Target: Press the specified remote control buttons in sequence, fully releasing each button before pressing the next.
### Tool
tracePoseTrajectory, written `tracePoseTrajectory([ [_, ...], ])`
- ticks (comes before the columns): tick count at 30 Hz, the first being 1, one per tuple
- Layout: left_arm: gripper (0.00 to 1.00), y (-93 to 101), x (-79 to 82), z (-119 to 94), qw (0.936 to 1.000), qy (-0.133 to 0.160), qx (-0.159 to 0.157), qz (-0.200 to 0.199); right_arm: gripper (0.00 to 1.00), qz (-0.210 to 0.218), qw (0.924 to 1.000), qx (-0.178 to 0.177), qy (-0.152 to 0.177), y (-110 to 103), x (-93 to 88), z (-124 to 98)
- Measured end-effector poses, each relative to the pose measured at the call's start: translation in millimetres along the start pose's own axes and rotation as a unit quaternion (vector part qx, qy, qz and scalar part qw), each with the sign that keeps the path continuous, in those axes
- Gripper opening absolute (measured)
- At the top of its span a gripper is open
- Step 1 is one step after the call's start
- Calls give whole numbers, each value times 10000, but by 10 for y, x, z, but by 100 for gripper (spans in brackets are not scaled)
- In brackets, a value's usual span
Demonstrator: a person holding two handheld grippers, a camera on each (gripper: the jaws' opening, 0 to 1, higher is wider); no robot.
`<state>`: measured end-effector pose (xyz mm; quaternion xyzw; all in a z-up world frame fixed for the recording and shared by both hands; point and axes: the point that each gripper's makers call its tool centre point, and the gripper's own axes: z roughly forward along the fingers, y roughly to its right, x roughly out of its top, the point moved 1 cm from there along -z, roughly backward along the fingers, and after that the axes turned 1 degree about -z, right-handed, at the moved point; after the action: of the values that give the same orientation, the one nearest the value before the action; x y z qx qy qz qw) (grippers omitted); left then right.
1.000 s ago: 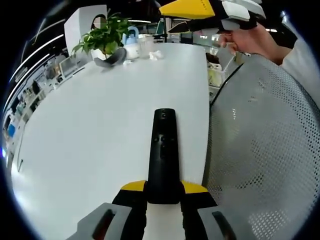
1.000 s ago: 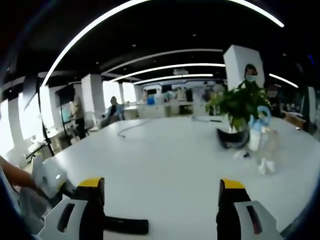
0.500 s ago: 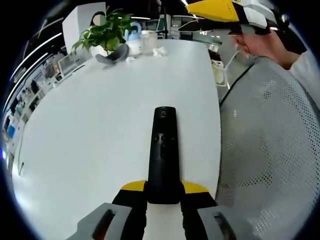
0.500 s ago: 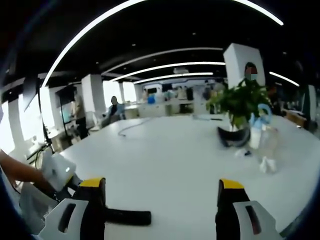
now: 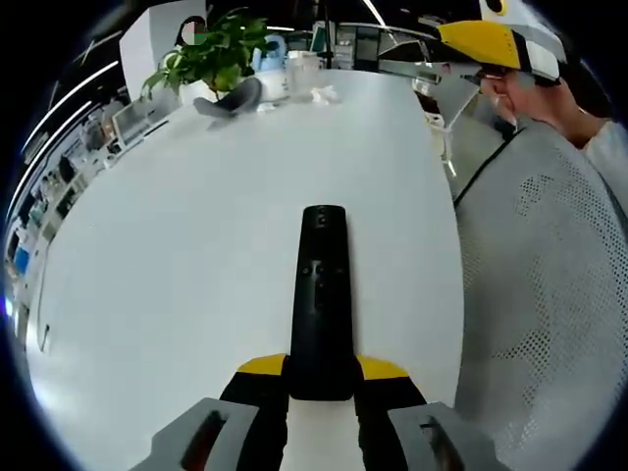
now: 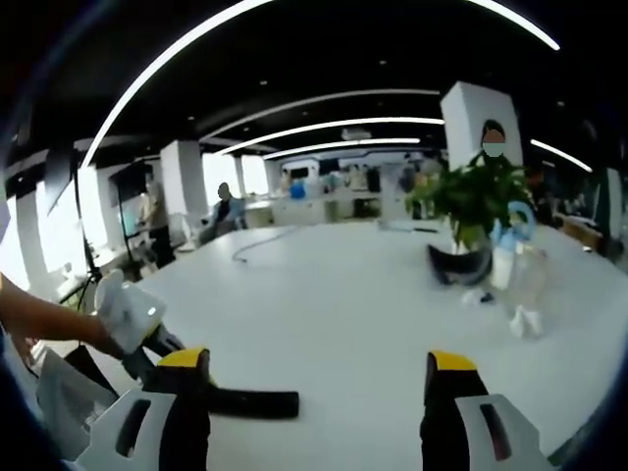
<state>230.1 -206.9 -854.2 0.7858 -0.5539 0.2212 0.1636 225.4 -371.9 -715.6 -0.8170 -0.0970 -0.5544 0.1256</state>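
Your left gripper (image 5: 319, 388) fingers clamp the slim black plastic remote control (image 5: 321, 294) above the white surface (image 5: 177, 245); your right gripper (image 6: 314, 388) fingers gape, holding nothing.

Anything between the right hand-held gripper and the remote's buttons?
Nothing visible. The black slim remote control, clamped in the left hand-held gripper, faces up over the white table; the open right hand-held gripper has bare tabletop ahead.

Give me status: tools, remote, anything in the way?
Left tool shut on remote, held over white table. Right tool open, empty. Plant and bottle far off, path clear.
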Motion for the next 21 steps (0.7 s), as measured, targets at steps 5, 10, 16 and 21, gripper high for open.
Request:
tracePoseTrajectory([
  [5,25,-85,29,17,10000,-78,-28,46,89,46,10000,-22,1,19,-3,-2],
  [10,25,-200,39,32,9998,-187,-31,67,89,0,10000,0,-80,3,-27,9],
  [16,25,-338,66,49,9995,-308,-27,68,88,40,10000,25,-36,0,-13,5],
  [21,25,-421,85,61,9992,-378,-60,143,88,36,10000,7,-59,7,-21,10],
])
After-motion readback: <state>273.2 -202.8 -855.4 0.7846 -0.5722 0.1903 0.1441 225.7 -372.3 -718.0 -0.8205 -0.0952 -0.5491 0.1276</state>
